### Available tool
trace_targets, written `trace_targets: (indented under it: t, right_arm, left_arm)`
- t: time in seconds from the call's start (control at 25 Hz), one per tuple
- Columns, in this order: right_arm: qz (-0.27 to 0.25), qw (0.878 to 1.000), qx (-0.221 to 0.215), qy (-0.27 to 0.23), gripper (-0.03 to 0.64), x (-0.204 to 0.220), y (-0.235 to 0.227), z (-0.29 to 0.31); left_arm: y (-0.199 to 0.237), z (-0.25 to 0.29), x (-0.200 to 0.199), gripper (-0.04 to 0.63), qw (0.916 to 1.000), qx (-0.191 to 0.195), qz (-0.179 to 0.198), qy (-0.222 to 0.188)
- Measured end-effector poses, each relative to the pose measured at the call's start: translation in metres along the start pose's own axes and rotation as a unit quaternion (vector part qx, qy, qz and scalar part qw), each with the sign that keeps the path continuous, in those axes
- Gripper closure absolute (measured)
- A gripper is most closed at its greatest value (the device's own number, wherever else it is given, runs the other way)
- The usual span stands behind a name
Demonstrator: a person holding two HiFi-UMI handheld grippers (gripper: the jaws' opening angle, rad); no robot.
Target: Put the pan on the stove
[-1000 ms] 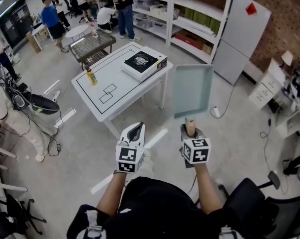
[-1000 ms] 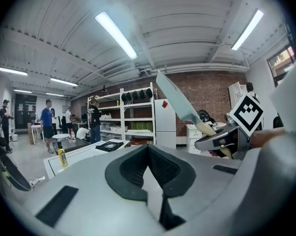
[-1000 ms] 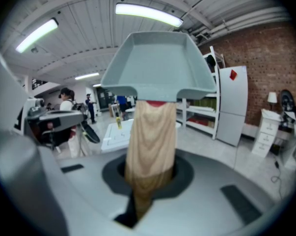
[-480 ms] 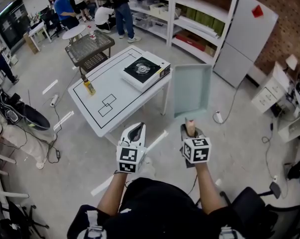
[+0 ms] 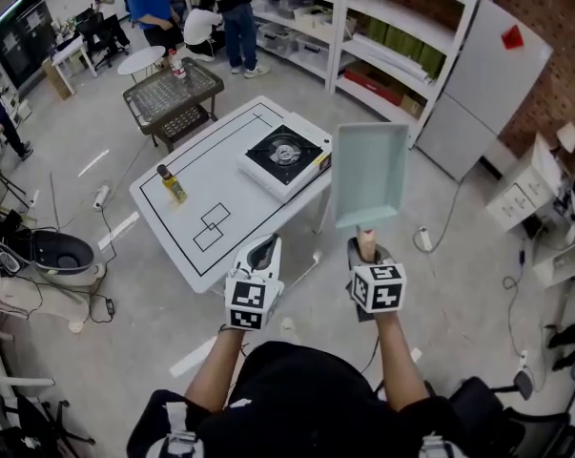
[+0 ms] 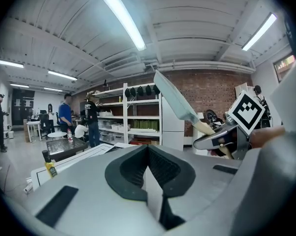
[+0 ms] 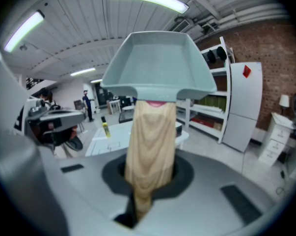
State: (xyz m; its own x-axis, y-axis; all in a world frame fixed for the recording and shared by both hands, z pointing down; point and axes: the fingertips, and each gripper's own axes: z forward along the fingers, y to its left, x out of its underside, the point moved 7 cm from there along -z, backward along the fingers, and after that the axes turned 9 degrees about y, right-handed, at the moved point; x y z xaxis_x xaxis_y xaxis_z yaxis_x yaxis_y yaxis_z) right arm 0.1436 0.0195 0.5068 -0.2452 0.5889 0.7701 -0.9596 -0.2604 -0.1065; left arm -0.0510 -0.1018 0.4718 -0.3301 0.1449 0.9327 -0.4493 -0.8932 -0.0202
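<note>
Pan (image 5: pixel 368 170), pale green and rectangular with a light wooden handle (image 5: pixel 365 243), is held upright in the air by the right gripper (image 5: pixel 365 254), whose jaws are clamped on the handle's lower end. The left gripper (image 5: pixel 260 254) is carried just beside it, jaws pressed together with nothing between them.

The black-topped, white-sided portable gas stove (image 5: pixel 283 155) is set at the right end of a white table marked with black outlines (image 5: pixel 220 194), well apart from the pan. A stretch of grey floor (image 5: pixel 459 256) is seen between the person and the table, and a white strip (image 5: pixel 199 354) is laid on it. A small yellow bottle with a dark cap (image 5: pixel 174 185) is stood near the table's left edge. Behind the table, a glass-topped metal side table (image 5: pixel 173 86), white open shelving (image 5: pixel 382 31) and a tall grey cabinet (image 5: pixel 482 84) are ranged, with several people (image 5: pixel 235 8) gathered at the back.

In the head view the table's near right corner is covered by the pan. In the right gripper view much of the table is blocked by the handle, and the stove cannot be clearly made out behind it. The handle's end is buried between the jaws.
</note>
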Motion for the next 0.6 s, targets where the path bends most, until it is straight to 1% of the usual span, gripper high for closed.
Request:
trace_targets:
  t: [0.16,0.36,0.48,0.6]
  right_arm:
    - [0.005,1.000,0.002,0.006,0.575,-0.019,0.003,0.027]
    - [0.014,1.000,0.006,0.012,0.575,-0.035,0.004,0.056]
    - [0.017,1.000,0.009,0.018,0.575,-0.042,0.003,0.070]
    - [0.015,1.000,0.010,0.022,0.575,-0.048,0.002,0.081]
  left_arm:
    - [0.026,0.024,-0.008,0.569,0.9999,0.013,-0.007,-0.002]
    - [0.049,0.050,-0.017,0.569,0.9997,0.026,0.001,-0.003]
    - [0.060,0.060,-0.019,0.569,0.9996,0.025,0.010,-0.004]
    - [0.069,0.067,-0.020,0.569,0.9996,0.025,0.009,-0.004]
